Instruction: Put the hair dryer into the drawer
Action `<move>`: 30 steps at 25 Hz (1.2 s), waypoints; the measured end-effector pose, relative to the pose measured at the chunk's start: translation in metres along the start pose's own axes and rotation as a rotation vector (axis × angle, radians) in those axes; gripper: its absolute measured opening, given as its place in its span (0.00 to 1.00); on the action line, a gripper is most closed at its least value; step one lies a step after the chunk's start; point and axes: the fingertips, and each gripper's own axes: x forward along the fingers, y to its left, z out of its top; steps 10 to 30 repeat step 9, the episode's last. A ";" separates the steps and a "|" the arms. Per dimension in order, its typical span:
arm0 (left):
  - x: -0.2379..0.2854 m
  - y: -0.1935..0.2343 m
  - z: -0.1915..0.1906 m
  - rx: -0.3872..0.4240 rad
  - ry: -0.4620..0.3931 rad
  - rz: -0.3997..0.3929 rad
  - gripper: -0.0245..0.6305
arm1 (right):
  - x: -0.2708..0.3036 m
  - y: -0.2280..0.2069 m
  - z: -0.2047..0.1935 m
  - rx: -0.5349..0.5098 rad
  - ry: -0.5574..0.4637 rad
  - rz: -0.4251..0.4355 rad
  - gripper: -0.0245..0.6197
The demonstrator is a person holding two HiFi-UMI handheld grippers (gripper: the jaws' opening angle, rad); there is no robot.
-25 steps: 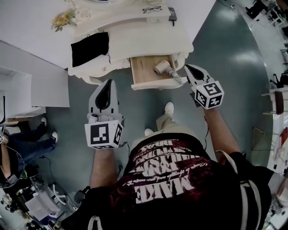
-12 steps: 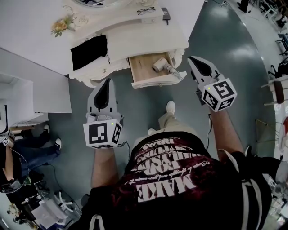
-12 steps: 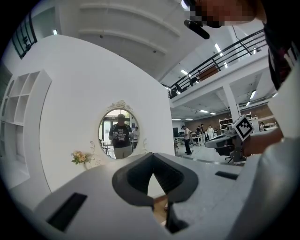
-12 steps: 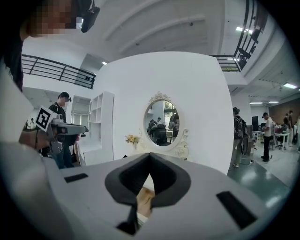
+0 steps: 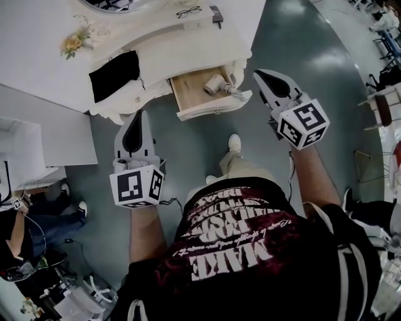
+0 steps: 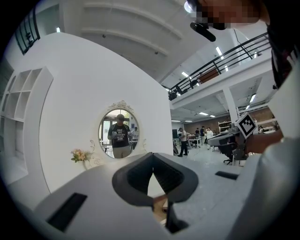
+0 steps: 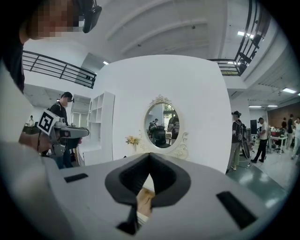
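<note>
The pale hair dryer lies inside the open wooden drawer of the white dressing table, its cord end at the drawer's right corner. My right gripper hangs just right of the drawer, apart from it, shut with nothing between its pads. My left gripper is held in front of the table's left part, below its edge, also shut and empty. In the left gripper view the left gripper has its tips together; in the right gripper view the right gripper does too, with drawer wood showing below them.
A black cloth, flowers, glasses and a dark flat object lie on the table top. An oval mirror hangs on the wall behind. A white shelf unit stands left. Other people stand around the hall.
My right gripper has lifted and drawn away from the drawer's right corner, staying shut. The left gripper has barely shifted. The hair dryer lies still in the drawer.
</note>
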 end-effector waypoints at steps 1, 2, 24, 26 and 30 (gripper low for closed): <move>0.002 0.000 0.000 -0.001 0.001 -0.001 0.04 | 0.000 0.000 0.000 0.002 0.000 0.001 0.04; 0.004 0.000 -0.001 -0.002 0.001 -0.004 0.04 | 0.001 0.000 -0.001 0.004 0.002 0.002 0.04; 0.024 -0.005 -0.003 -0.009 0.004 -0.015 0.04 | 0.010 -0.006 -0.004 0.006 0.018 0.025 0.04; 0.024 -0.005 -0.003 -0.009 0.004 -0.015 0.04 | 0.010 -0.006 -0.004 0.006 0.018 0.025 0.04; 0.024 -0.005 -0.003 -0.009 0.004 -0.015 0.04 | 0.010 -0.006 -0.004 0.006 0.018 0.025 0.04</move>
